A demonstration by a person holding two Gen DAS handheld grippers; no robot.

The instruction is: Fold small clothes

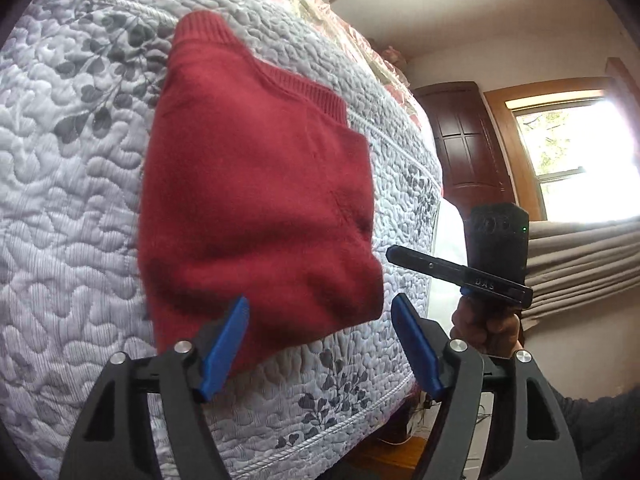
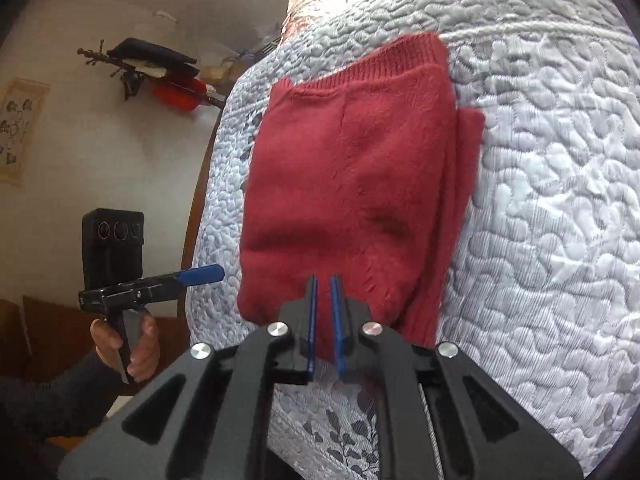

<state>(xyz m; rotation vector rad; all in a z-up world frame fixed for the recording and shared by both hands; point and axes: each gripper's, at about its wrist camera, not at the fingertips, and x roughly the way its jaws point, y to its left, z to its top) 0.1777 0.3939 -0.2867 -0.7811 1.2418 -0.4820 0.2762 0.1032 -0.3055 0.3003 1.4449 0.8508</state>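
A red knit sweater (image 1: 256, 184) lies folded into a compact rectangle on the grey quilted bedspread (image 1: 72, 200), ribbed hem at the far end. My left gripper (image 1: 320, 308) hovers open over its near edge with nothing between the blue fingers. To the right, a hand holds my right gripper (image 1: 394, 253) just off the sweater's corner. In the right wrist view the sweater (image 2: 348, 184) fills the middle of the quilt (image 2: 540, 200). My right gripper (image 2: 323, 282) is over its near edge, fingers almost together and gripping nothing. The left gripper (image 2: 216, 271) is in the air at the left.
The bed's edge drops off near both grippers. A dark wooden door (image 1: 468, 140), a bright window (image 1: 572, 148) and a beige curtain (image 1: 580, 260) stand beyond it. A coat rack (image 2: 160, 76) with dark and red items hangs on the wall. Floral bedding (image 1: 320, 4) lies at the head.
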